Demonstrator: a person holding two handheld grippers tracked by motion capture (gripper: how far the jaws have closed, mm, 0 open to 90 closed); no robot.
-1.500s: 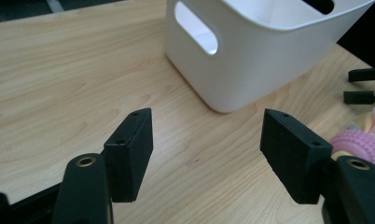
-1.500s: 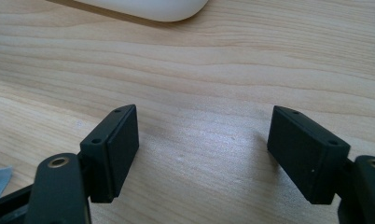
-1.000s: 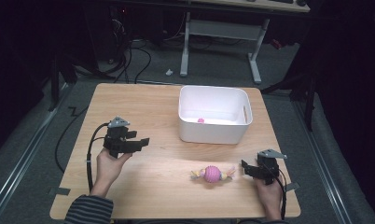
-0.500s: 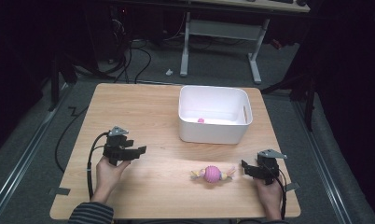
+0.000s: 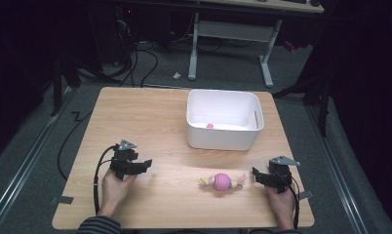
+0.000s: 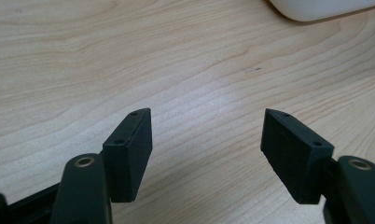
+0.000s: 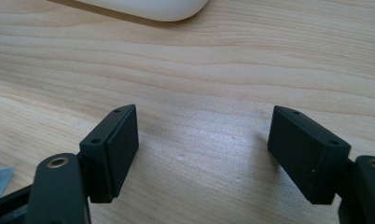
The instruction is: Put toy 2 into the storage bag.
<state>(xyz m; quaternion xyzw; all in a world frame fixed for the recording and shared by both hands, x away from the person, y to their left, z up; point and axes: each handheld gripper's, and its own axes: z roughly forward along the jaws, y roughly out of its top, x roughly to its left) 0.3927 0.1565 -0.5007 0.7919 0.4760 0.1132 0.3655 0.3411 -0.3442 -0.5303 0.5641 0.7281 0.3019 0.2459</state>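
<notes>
Reaching for the pink toy (image 5: 222, 181) is judged to be the step in hand; it is seen in the high view lying on the bench (image 5: 150, 112) near the front edge, just beside the right claw (image 5: 256, 173) and well apart from the left claw (image 5: 148, 163). Both claws are recorded as open and empty: in the left gripper view the left claw (image 6: 206, 135) shows bare wood between its jaws, and the same is noted for the right claw (image 7: 203, 135) in the right gripper view. For a clean pick, the right claw should be brought in level and low, with the jaws set either side of the round ribbed middle (not the frayed pale ends, which are judged soft and likely to slip). The grip should be closed only once the ball sits squarely between the jaws, since a round body may roll if nudged from one side. A white bin (image 5: 223, 119) stands behind the toy toward the back of the bench, and a small pink object (image 5: 209, 126) is seen inside it. Nothing is observed lying between the right claw and the toy; the bin's near wall is the only obstacle to be cleared should the toy be carried that way.
</notes>
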